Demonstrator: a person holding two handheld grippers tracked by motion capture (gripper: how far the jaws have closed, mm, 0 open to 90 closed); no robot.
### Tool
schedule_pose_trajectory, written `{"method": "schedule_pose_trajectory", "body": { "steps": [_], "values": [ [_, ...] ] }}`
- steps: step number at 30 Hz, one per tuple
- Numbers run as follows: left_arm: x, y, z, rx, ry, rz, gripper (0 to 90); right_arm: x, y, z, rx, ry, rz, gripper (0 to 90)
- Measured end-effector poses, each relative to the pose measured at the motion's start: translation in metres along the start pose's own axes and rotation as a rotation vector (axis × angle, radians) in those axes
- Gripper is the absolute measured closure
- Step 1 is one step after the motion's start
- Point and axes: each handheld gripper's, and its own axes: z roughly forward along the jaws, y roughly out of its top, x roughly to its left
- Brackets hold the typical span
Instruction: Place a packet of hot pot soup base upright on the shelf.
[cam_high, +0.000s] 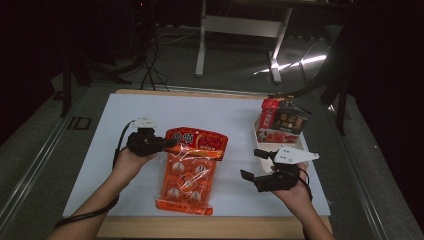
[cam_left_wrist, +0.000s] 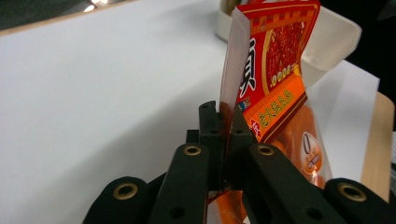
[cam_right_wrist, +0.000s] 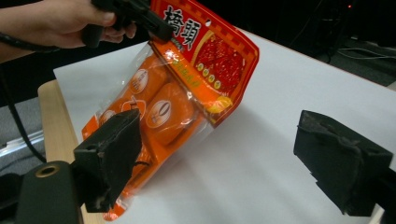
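An orange and red snack bag with several round orange packets inside lies lengthwise on the white table. Its red top end is raised and its lower end rests near the front edge. My left gripper is shut on the bag's top left edge. In the left gripper view the jaws pinch the clear seam of the bag. My right gripper hovers to the right of the bag, open and holding nothing. In the right gripper view its pads stand wide apart, with the tilted bag and the left gripper beyond them.
A white tray at the right of the table holds red and black packets, just behind my right gripper. The tray's rim shows past the bag. A wooden edge runs along the table's front.
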Motion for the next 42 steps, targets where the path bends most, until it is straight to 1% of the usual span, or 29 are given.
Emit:
{"method": "schedule_pose_trajectory", "body": {
  "steps": [3,6,7,8,10,11,13,16,18,19,20,21,22,23,24,27,28,30,32,34,35,37,38,39,40,42],
  "values": [
    [-0.004,0.003,-0.002,-0.009,-0.009,0.011,89.7,0.001,0.001,0.002,0.005,0.001,-0.001,16.5],
    [-0.013,0.008,-0.005,-0.021,-0.02,0.039,89.7,0.001,0.001,0.004,0.009,0.002,0.0,16.4],
    [-0.013,0.008,-0.005,-0.021,-0.02,0.039,89.7,0.001,0.001,0.004,0.008,0.003,0.002,16.4],
    [-0.017,0.01,-0.007,-0.03,-0.035,0.043,89.7,0.001,0.002,0.004,0.006,0.003,0.006,16.4],
    [-0.019,0.01,-0.008,-0.03,-0.04,0.044,89.7,0.001,0.002,0.004,0.005,0.006,0.008,16.4],
    [-0.022,0.011,-0.009,-0.036,-0.043,0.057,89.8,0.001,0.003,0.005,-0.002,0.008,0.011,16.4],
    [-0.023,0.012,-0.009,-0.037,-0.046,0.056,89.8,0.001,0.003,0.005,-0.001,0.009,0.012,16.4],
    [-0.026,0.014,-0.01,-0.044,-0.055,0.066,89.8,0.002,0.004,0.007,-0.001,0.013,0.012,16.4],
    [-0.029,0.014,-0.011,-0.057,-0.065,0.077,89.8,0.002,0.005,0.009,-0.003,0.016,0.014,16.3],
    [-0.03,0.015,-0.011,-0.06,-0.067,0.08,89.8,0.002,0.006,0.01,0.0,0.019,0.017,16.3],
    [-0.032,0.015,-0.011,-0.065,-0.07,0.082,89.9,0.002,0.006,0.01,-0.011,0.016,0.027,16.3],
    [-0.033,0.015,-0.012,-0.072,-0.079,0.083,89.9,0.002,0.006,0.01,-0.011,0.016,0.027,16.3],
    [-0.033,0.015,-0.012,-0.072,-0.079,0.083,89.8,0.002,0.006,0.01,-0.011,0.016,0.027,16.3],
    [-0.039,0.017,-0.014,-0.081,-0.086,0.098,89.8,0.001,0.006,0.01,-0.014,0.023,0.034,16.2],
    [-0.041,0.017,-0.014,-0.083,-0.089,0.105,89.8,0.001,0.004,0.011,-0.019,0.028,0.044,16.2],
    [-0.048,0.019,-0.016,-0.096,-0.094,0.123,89.9,0.001,0.002,0.015,-0.007,0.036,0.049,16.3],
    [-0.051,0.02,-0.017,-0.101,-0.098,0.131,90.0,0.002,0.002,0.016,-0.005,0.047,0.052,16.3],
    [-0.057,0.021,-0.019,-0.112,-0.109,0.147,90.0,0.004,0.002,0.019,-0.001,0.056,0.053,17.5],
    [-0.062,0.022,-0.02,-0.129,-0.132,0.158,90.0,0.006,0.001,0.021,0.004,0.078,0.057,19.0],
    [-0.068,0.024,-0.023,-0.144,-0.151,0.171,90.0,0.008,0.001,0.023,0.019,0.105,0.057,25.2],
    [-0.071,0.025,-0.025,-0.155,-0.156,0.178,90.0,0.009,0.0,0.024,0.018,0.109,0.056,27.6],
    [-0.076,0.027,-0.028,-0.174,-0.173,0.191,90.0,0.01,-0.001,0.025,0.024,0.15,0.059,39.1],
    [-0.079,0.028,-0.029,-0.187,-0.182,0.189,90.0,0.011,-0.001,0.025,0.02,0.159,0.058,43.9],
    [-0.082,0.029,-0.03,-0.2,-0.184,0.199,90.0,0.01,-0.001,0.025,0.014,0.191,0.067,49.7],
    [-0.085,0.03,-0.031,-0.205,-0.196,0.2,90.0,0.009,-0.001,0.024,0.004,0.214,0.076,54.1],
    [-0.09,0.031,-0.031,-0.218,-0.2,0.208,90.0,0.009,0.001,0.023,-0.004,0.22,0.072,59.8]
  ]
}}
